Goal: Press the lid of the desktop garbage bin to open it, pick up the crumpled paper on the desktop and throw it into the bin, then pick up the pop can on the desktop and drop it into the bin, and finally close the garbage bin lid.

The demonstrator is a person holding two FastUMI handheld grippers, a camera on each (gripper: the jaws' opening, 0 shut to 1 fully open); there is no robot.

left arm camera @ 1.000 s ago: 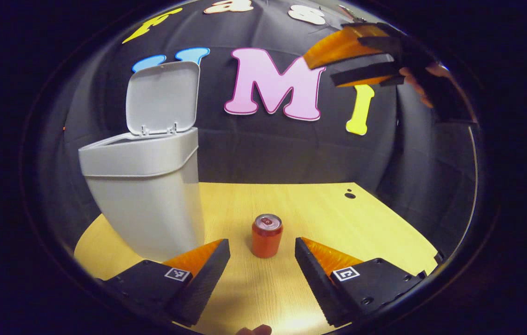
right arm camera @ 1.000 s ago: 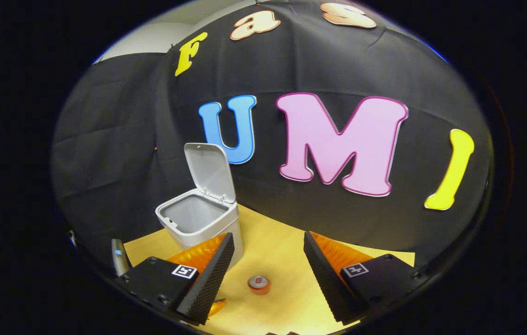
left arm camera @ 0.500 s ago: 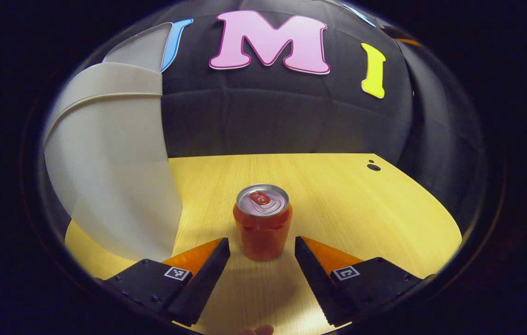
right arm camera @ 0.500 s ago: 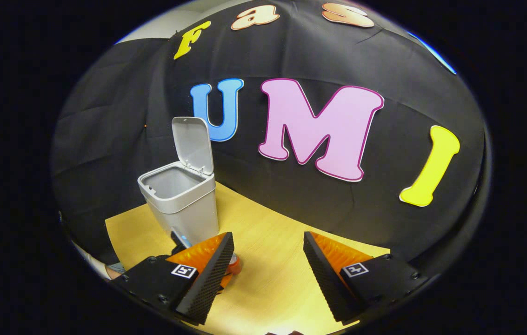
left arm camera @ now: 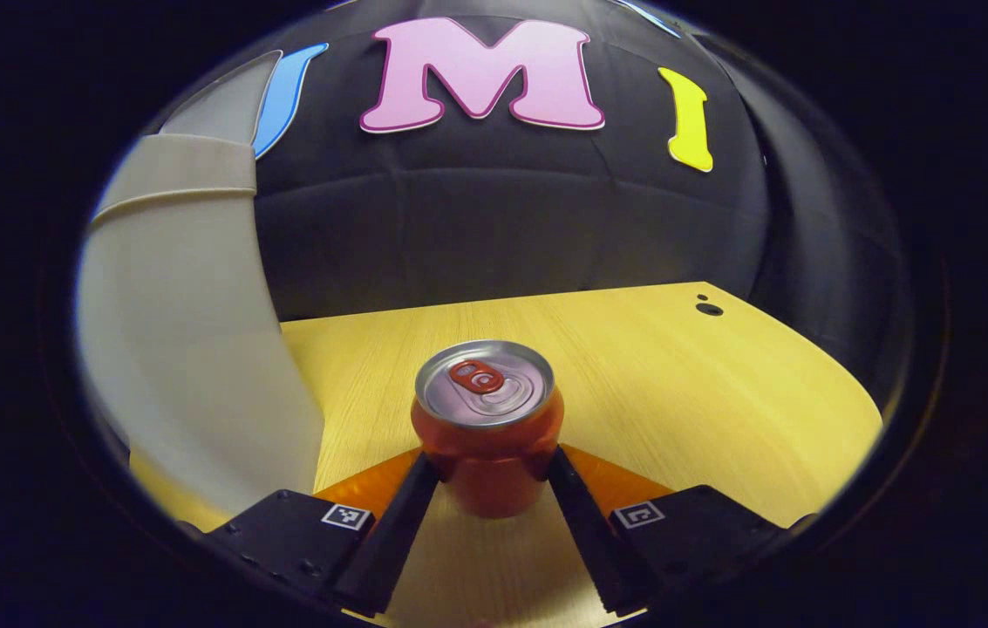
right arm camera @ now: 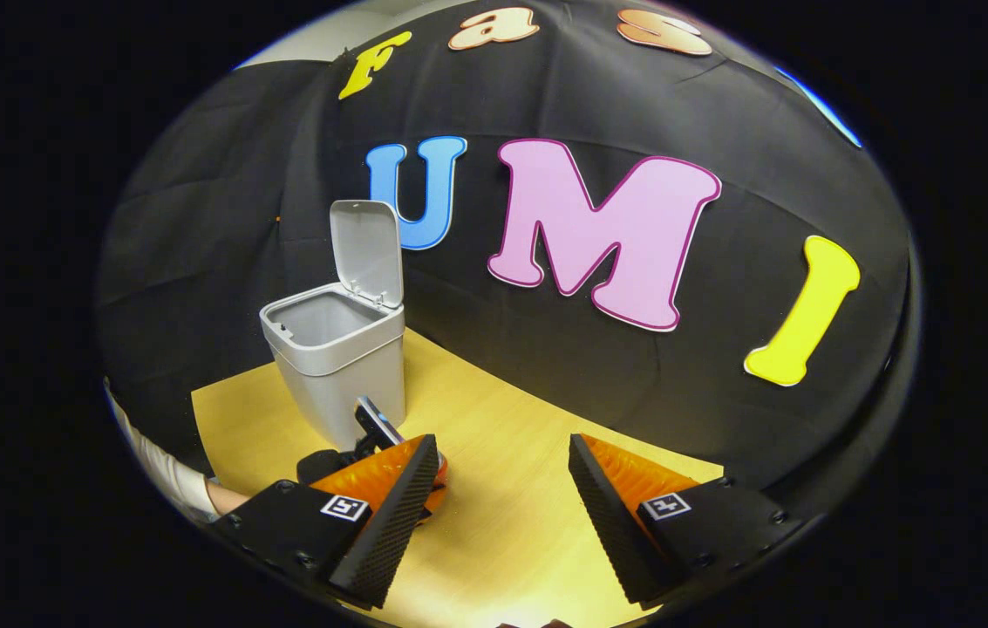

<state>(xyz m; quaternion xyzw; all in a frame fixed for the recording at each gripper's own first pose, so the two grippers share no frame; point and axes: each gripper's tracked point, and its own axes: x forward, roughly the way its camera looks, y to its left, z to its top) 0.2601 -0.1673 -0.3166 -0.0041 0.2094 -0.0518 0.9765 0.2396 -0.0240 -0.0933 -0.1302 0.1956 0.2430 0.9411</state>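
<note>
Standing upright on the smooth wooden desk [left arm camera: 677, 375], the round metal can [left arm camera: 487, 427] sits clamped in the left gripper [left arm camera: 487, 475], beside the plastic bin [left arm camera: 188, 323]; the right gripper [right arm camera: 502, 488] gapes apart above open desk.

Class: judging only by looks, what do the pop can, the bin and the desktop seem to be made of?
Orange pop can: likely aluminium, with a shiny silvery top and pull tab.
Pale grey lidded bin: probably matte moulded plastic, smooth and seamless.
Yellow desktop: wood or wood-look laminate, with fine grain lines.

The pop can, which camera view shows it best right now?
The left gripper view: the pop can stands upright, close and centred between the left gripper fingers, which press its sides. In the right gripper view the right gripper finger hides most of it.
</note>
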